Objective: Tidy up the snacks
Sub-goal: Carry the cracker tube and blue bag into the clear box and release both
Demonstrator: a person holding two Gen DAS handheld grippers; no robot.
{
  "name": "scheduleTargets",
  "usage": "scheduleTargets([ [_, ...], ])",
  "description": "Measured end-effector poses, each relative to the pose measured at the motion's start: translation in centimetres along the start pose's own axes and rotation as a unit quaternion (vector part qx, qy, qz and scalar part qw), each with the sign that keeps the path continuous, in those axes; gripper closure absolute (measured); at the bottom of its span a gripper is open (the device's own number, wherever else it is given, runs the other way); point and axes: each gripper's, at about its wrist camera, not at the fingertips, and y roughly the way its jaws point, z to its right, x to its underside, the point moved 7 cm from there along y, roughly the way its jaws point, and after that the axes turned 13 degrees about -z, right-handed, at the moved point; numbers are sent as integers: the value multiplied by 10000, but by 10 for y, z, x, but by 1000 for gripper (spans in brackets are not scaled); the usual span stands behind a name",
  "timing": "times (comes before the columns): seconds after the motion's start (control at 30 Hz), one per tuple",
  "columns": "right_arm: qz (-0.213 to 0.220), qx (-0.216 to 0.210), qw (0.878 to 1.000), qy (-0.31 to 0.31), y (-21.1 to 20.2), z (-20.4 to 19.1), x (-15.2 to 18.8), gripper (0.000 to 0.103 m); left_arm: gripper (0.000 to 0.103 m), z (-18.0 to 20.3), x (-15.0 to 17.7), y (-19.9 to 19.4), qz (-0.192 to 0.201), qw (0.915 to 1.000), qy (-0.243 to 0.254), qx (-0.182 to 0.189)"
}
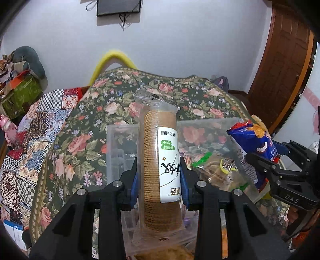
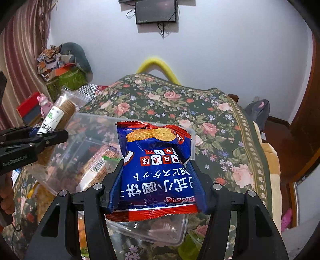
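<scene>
My left gripper [image 1: 160,176] is shut on a clear-wrapped sleeve of round brown biscuits [image 1: 155,160] with a white label, held upright above a clear plastic box [image 1: 200,125]. My right gripper [image 2: 156,168] is shut on a blue and red bag of round crackers [image 2: 154,160], held over the same box [image 2: 90,122]. The cracker bag shows at the right of the left wrist view [image 1: 254,140], and the biscuit sleeve at the left of the right wrist view [image 2: 62,112]. Inside the box lie several wrapped snacks [image 1: 218,170], among them a pink wafer pack [image 2: 98,162].
The box stands on a surface covered with a dark floral cloth [image 1: 84,130]. A patchwork cloth [image 1: 26,140] lies to the left. Green boxes and clutter [image 2: 66,78] sit at the back left. A wooden door [image 1: 284,50] is at the right. A screen [image 2: 156,12] hangs on the wall.
</scene>
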Motion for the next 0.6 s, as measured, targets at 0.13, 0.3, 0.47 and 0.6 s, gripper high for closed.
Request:
scheduleTargets([
  [0.13, -108, -21, 9999, -11, 6, 0, 1, 46, 68, 2, 5, 10, -136, 9999, 56, -1],
  [0.3, -116, -30, 9999, -55, 4, -1, 3, 45, 66, 3, 8, 5, -55, 9999, 149, -36],
  [0.47, 43, -80, 9999, -103, -12, -3, 4, 42, 65, 2, 11, -16, 80, 9999, 127, 65],
  [0.6, 190, -197, 9995, -155, -32, -7, 11, 42, 61, 0, 21, -35, 152, 9997, 151, 83],
])
